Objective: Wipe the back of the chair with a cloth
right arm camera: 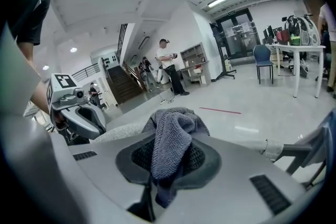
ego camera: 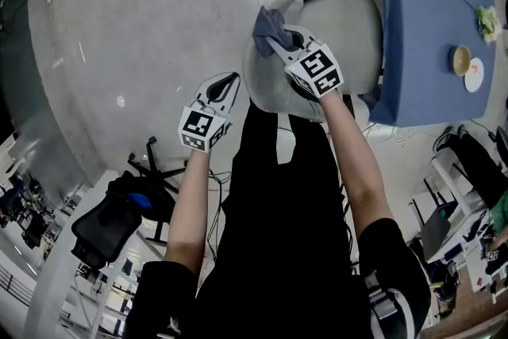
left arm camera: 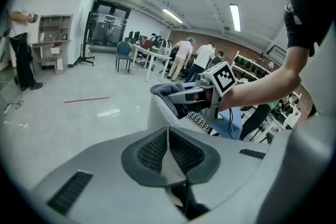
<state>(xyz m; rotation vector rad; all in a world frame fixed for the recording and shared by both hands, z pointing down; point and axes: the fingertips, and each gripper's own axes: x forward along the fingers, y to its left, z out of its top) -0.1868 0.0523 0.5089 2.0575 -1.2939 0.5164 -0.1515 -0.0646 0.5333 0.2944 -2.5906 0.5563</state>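
While the pale grey floor (ego camera: 143,12) is filling most of the head view, a table (ego camera: 421,20) under a blue cover is running out of frame at the right edge, so only part of it is showing. Beside it a grey chair (ego camera: 325,44) is standing, seen steeply from above; its legs are lying hidden beneath the seat, and the person's black clothing is cutting off its near edge. The right gripper (ego camera: 275,38) is reaching over the chair back (left arm camera: 156,113), its jaws clenched on a dark grey-blue cloth (right arm camera: 169,140). In the right gripper view the cloth is bunching up between the pads (right arm camera: 197,157) and spilling over them, covering the jaw tips. The cloth is sitting at the top edge of the chair back and appears to be touching it, though its folds are covering the actual line of contact. The left gripper (ego camera: 225,85) is hovering near the chair back, short of it, with its jaws pressed together on nothing; the left gripper view is showing its own ribbed pads (left arm camera: 152,150) meeting along a thin seam. On the table a small bowl (ego camera: 461,58) and a white plate (ego camera: 475,75) are lying just beside each other, too small for their contents to be made out.
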